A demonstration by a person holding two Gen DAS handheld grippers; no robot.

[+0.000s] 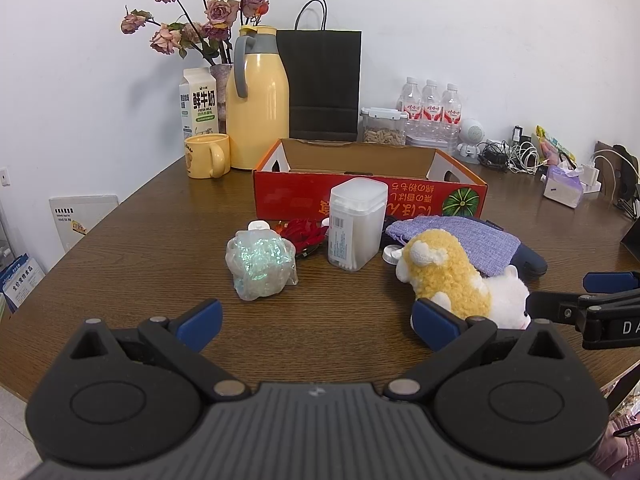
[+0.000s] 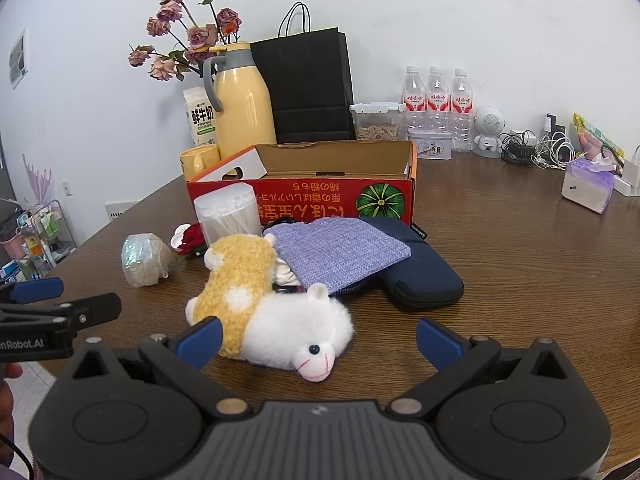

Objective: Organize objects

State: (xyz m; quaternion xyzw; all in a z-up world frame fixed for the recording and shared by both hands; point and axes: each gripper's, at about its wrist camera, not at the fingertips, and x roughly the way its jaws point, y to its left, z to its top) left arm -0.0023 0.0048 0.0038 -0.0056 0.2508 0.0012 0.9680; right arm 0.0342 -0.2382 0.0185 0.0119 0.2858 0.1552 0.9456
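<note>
A red open cardboard box stands mid-table. In front of it lie a yellow-and-white plush alpaca, a purple woven pouch on a navy zip case, a clear cotton-swab jar, a red fabric flower and a crumpled iridescent plastic bag. My left gripper is open and empty, just short of the bag and plush. My right gripper is open, its fingers either side of the plush's white head.
Behind the box stand a yellow thermos, yellow mug, milk carton, vase of dried roses, black paper bag, snack container and water bottles. Cables, a small robot speaker and tissues sit at right.
</note>
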